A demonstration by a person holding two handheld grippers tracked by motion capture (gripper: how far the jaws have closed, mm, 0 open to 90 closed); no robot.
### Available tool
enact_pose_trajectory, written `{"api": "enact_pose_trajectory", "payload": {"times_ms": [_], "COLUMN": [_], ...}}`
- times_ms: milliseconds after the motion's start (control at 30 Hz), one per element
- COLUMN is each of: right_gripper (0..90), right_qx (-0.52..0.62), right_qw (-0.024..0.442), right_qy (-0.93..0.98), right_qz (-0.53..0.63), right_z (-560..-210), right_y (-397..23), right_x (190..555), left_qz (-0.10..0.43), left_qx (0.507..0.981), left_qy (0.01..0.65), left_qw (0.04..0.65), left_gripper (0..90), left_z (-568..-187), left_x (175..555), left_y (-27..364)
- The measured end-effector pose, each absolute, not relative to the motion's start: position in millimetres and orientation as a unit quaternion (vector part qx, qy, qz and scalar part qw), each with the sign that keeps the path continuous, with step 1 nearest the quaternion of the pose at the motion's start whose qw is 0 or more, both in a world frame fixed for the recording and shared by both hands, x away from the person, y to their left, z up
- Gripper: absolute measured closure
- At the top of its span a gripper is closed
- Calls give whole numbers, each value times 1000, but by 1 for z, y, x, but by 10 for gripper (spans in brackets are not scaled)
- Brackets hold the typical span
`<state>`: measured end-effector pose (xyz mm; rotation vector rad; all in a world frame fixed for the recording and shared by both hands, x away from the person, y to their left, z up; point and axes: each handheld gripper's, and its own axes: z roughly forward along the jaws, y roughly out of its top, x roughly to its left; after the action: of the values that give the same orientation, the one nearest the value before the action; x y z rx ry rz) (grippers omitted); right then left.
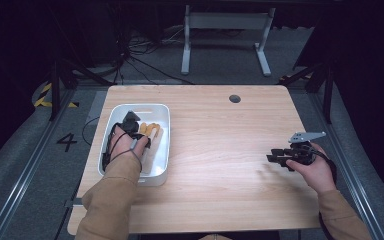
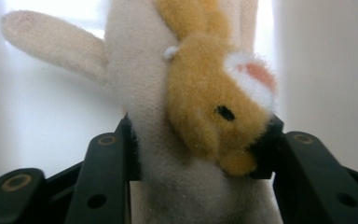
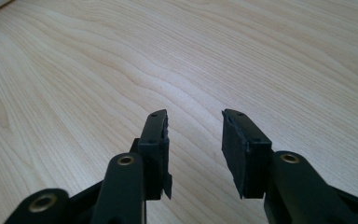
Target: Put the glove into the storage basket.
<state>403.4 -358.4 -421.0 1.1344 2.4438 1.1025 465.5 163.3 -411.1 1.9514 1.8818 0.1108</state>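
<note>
- Table [image 1: 220, 150]: a light wooden top with a small dark round hole [image 1: 235, 98] near its far edge.
- White tray [image 1: 163, 142]: a rounded rectangular tub on the left part of the table, its long side running from near to far.
- Plush toy [image 2: 191, 116]: a cream and orange-yellow soft animal with a black eye, a pink-and-white patch and a pale limb stretching to the upper left in the left gripper view; in the high view its orange and cream parts [image 1: 151, 131] lie inside the tray, toward the far right of it.
- Left gripper [image 2: 198, 149]: reaches into the tray from the near side. Both black pads touch the toy, one against its cream body and the other against the orange head, so the claw grips the plush toy; how hard it presses is difficult to judge from so close.
- Right gripper [image 3: 195, 140]: held level above bare wood on the right part of the table, well apart from the tray, pointing left. The jaws stand apart with nothing between them.
- Right hand [image 1: 316, 170]: wraps the gripper body, with a grey three-cornered plate [image 1: 307, 135] on its far side.
</note>
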Motion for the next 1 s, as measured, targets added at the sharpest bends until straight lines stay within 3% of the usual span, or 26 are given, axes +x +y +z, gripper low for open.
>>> {"api": "enact_pose_trajectory", "payload": {"times_ms": [500,700,1000], "right_gripper": [618,616,608], "right_qx": [387,386,387], "right_qw": [114,113,112], "right_qy": [834,836,834], "right_qz": [376,374,376], "right_z": [-422,-422,-422], "right_y": [-359,-357,-358], "right_x": [403,403,403], "left_qz": [80,67,68], "left_qx": [711,715,732], "left_qy": [645,647,630], "left_qw": [267,256,250], "left_gripper": [608,594,431], "left_z": [-398,-408,-416], "left_x": [466,470,471], "left_y": [150,149,147]}}
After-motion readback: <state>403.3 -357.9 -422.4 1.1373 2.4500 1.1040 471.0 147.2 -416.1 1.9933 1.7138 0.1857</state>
